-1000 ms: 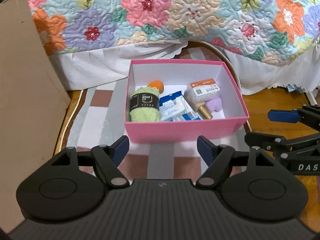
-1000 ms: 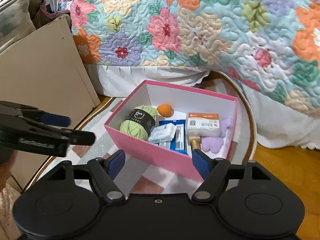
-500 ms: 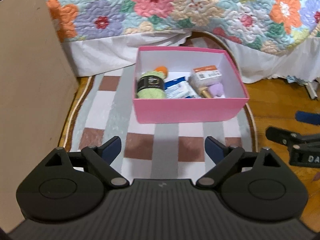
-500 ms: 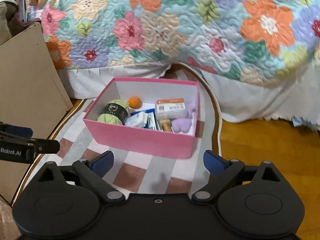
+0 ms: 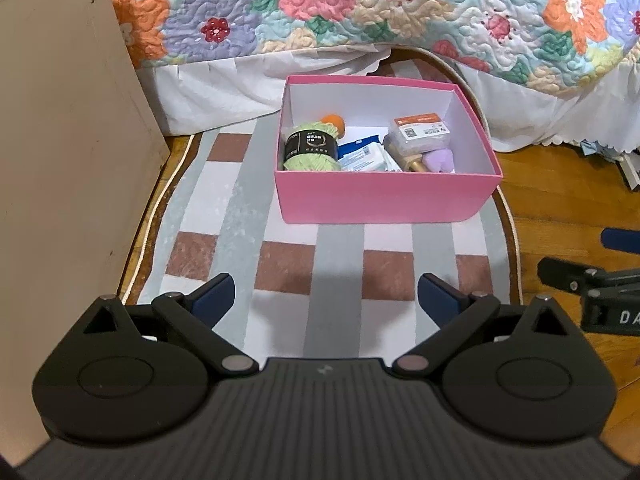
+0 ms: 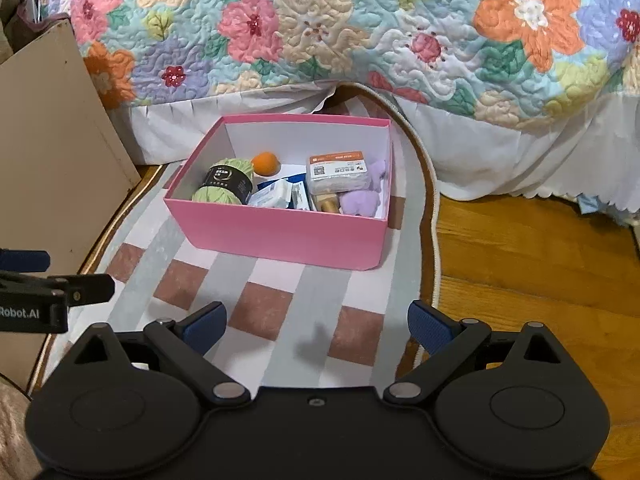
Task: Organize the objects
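Both tongs, left tongs (image 5: 326,294) and right tongs (image 6: 317,322), have withdrawn from the pink box (image 5: 384,200), released and empty; the box appears fully packed.

**Camera placement: two wrist fisheyes, low over the rug**

Left wrist view: looked forward and down along the left gripper (image 5: 326,300), fingers spread at frame bottom. The pink box (image 5: 384,200) sat just above centre, near, seen almost square-on; the quilted bed (image 5: 360,12) filled the top.

Right wrist view: faced the same way from further right; the pink box (image 6: 280,236) appeared angled, left of centre.

Shared: box, checked rug (image 5: 340,256), bed. Each view caught the other gripper at its side edge.
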{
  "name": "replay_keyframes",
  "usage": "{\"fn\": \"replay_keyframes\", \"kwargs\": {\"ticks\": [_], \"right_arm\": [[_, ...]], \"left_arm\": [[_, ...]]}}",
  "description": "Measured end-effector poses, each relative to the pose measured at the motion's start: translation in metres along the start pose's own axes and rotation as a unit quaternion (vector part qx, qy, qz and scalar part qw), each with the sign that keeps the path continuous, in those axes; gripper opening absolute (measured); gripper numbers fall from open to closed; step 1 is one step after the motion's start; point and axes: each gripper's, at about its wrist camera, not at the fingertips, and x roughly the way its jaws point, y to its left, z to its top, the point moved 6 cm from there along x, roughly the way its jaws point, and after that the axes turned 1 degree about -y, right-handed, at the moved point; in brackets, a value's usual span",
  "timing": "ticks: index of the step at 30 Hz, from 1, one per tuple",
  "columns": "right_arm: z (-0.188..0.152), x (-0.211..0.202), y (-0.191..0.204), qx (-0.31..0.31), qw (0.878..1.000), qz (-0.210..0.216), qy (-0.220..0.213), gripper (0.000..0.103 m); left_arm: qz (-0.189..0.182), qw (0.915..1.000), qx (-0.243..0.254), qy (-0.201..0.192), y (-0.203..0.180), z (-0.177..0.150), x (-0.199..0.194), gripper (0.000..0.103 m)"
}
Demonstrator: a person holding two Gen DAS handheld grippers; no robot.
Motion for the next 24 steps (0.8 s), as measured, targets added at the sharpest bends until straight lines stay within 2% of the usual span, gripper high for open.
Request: {"fn": "replay_keyframes", "kwargs": {"ticks": [13, 24], "right_arm": [[-0.005, -0.003, 0.002, 0.002, 1.000, 0.002, -0.006, 0.099], [-0.008, -0.010, 0.001, 0.019, 1.000, 0.014, -0.004, 0.099]], "left_arm": [[0.016, 0.9993, 0.004, 0.034, -0.005, -0.007, 0.006, 0.099], [0.024, 0.9988, -0.012, 0.041, -0.002, -0.011, 0.004, 0.099]]}}
